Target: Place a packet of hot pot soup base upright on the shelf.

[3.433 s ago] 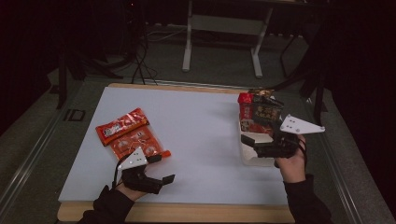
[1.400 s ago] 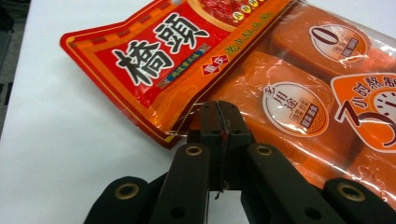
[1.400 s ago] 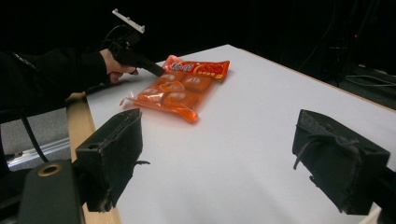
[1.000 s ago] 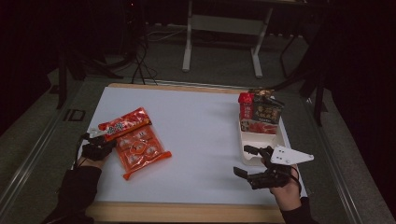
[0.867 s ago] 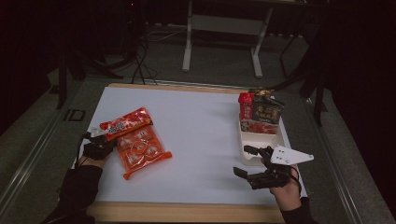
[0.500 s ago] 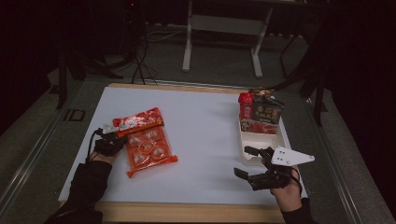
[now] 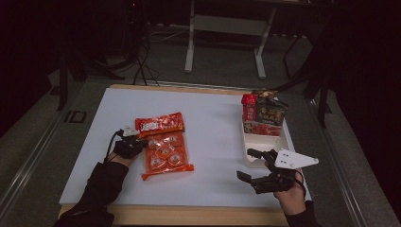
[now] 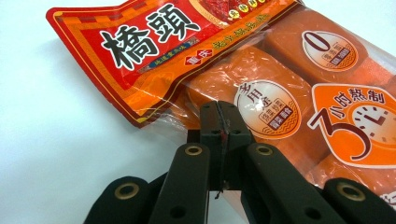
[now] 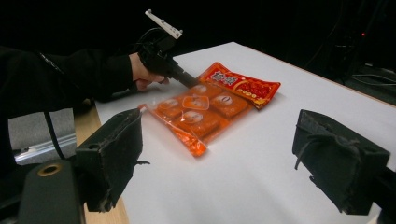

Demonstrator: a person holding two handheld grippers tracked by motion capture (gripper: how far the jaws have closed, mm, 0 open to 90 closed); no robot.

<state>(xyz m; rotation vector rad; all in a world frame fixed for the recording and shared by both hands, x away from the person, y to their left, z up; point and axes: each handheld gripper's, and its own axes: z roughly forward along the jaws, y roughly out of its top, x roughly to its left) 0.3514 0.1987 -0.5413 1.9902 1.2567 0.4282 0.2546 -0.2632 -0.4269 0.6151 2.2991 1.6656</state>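
The bench (image 7: 213,113) carries my orange snack bag (image 7: 165,153) near its left edge, lapped by a red packet (image 7: 160,124). My left hand-held gripper (image 8: 219,122) is clenched on the bag's clear edge; that thin film could slip free. My right hand-held gripper (image 9: 219,154) hangs released.

From my feed the room is dark; only the white surface (image 7: 213,118) is lit, soft and slightly blurred at twelve o'clock.
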